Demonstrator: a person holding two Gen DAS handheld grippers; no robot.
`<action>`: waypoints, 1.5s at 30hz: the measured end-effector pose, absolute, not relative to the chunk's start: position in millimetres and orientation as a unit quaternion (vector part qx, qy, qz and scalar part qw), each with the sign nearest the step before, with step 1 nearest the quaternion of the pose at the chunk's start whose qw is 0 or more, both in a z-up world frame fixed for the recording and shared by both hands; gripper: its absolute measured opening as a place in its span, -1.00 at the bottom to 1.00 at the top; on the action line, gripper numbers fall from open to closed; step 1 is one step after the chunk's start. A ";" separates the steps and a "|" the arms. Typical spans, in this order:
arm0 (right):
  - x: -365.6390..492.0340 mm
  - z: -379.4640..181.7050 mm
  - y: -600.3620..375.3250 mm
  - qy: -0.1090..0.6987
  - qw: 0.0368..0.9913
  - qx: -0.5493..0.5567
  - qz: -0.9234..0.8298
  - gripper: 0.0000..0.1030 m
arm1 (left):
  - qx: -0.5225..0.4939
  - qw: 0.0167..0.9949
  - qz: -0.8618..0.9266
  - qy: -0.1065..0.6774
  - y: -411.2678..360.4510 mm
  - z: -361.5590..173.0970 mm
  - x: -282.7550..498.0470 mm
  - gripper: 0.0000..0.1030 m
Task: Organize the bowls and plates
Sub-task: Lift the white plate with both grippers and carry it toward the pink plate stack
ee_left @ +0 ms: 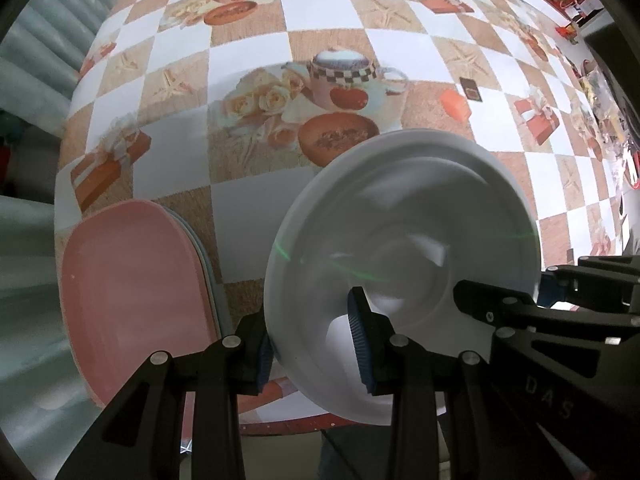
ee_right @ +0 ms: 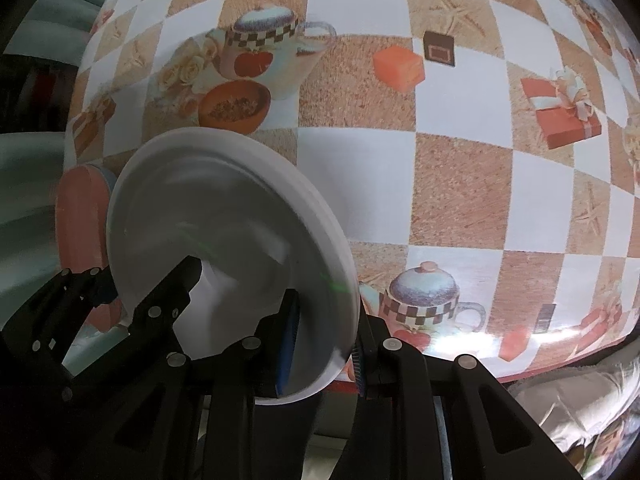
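A white bowl (ee_left: 404, 248) is held tilted above the near edge of the table; it also shows in the right wrist view (ee_right: 224, 216). My left gripper (ee_left: 312, 344) is shut on its left rim, one pad inside and one outside. My right gripper (ee_right: 324, 344) is shut on its right rim in the same way. Each gripper shows in the other's view, the right gripper (ee_left: 520, 308) and the left gripper (ee_right: 120, 304). A stack of pink plates (ee_left: 136, 292) lies on the table left of the bowl; it also shows in the right wrist view (ee_right: 80, 216).
The table (ee_left: 248, 216) has a checkered cloth printed with teapots, roses and gift boxes. Its near edge (ee_right: 560, 364) runs just under the grippers. Cluttered small items (ee_left: 600, 92) lie at the far right. A pale teal sofa (ee_left: 36, 72) stands to the left.
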State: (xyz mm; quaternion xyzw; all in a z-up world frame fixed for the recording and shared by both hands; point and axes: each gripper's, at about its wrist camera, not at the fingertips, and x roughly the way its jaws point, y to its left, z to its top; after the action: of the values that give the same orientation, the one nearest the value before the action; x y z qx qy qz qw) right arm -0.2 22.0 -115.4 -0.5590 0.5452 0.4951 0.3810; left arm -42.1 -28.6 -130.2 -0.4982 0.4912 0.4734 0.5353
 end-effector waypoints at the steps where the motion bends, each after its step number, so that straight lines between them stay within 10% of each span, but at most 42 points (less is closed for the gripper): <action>1: 0.4 -111.5 21.9 0.544 0.382 -0.558 0.496 -0.51 | -0.497 0.536 0.474 0.490 -28.5 -127.5 -42.3 -0.29; 45: -53.7 -31.7 24.0 0.454 0.374 -0.573 0.571 -0.51 | -0.484 0.527 0.561 0.416 -50.7 -52.4 -110.6 -0.29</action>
State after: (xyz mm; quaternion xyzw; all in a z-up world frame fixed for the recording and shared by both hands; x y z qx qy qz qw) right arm -53.7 24.0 -31.7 -0.5733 0.4541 0.5706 0.3736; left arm -110.6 -50.7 -52.4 -0.4840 0.4160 0.5608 0.5274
